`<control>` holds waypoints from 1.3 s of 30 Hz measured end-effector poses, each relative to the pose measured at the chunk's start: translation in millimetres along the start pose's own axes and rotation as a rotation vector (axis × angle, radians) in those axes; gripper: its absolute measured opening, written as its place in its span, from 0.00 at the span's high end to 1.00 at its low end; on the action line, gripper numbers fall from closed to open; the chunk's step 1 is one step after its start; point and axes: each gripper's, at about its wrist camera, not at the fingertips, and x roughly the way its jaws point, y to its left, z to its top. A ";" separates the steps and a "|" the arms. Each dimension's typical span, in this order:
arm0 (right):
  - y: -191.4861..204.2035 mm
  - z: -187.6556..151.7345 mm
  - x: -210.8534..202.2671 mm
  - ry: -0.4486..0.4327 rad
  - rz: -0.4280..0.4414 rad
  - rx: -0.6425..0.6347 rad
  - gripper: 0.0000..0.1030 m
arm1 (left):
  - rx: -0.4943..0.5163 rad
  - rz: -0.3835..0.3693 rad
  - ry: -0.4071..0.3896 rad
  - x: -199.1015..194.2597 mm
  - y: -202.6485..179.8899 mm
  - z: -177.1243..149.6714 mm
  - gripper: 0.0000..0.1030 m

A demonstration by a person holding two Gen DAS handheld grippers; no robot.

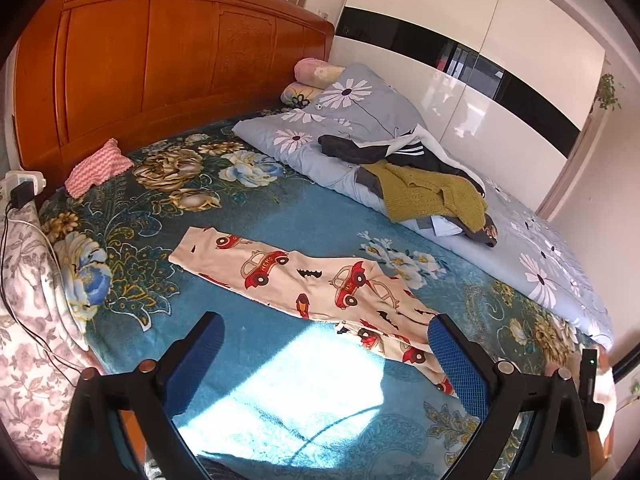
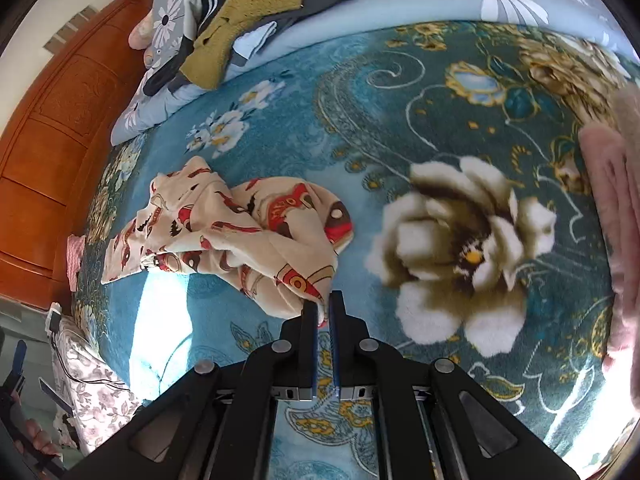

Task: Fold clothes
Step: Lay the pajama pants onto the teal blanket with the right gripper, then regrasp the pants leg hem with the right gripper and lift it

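Observation:
Cream children's trousers with red car prints (image 1: 304, 280) lie stretched across the blue floral blanket (image 1: 256, 216) in the left wrist view. My left gripper (image 1: 324, 332) is open and empty, hovering just in front of the trousers' near edge. In the right wrist view the same trousers (image 2: 224, 232) are bunched and lifted at one end. My right gripper (image 2: 323, 304) is shut on a corner of that fabric, close above the blanket (image 2: 400, 120).
A pile of clothes with a mustard knit (image 1: 432, 192) sits on a grey daisy quilt (image 1: 360, 120) at the far side. A pink knit item (image 1: 96, 168) lies by the wooden headboard (image 1: 160, 60). Pink folded cloth (image 2: 612, 200) lies at the right. A floral pillow with charger cables (image 1: 28, 320) is at left.

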 end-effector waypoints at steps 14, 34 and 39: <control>125.7 7.4 20.2 -0.028 -0.115 -0.530 0.41 | -0.082 0.114 -0.084 19.5 49.6 -6.1 0.00; 464.7 -38.3 265.2 0.166 0.070 -1.106 0.41 | -0.261 0.080 -0.077 69.3 167.3 -27.7 0.00; 466.3 -48.2 285.2 0.162 -0.021 -1.157 0.53 | -0.276 0.066 -0.059 74.6 170.7 -29.8 0.00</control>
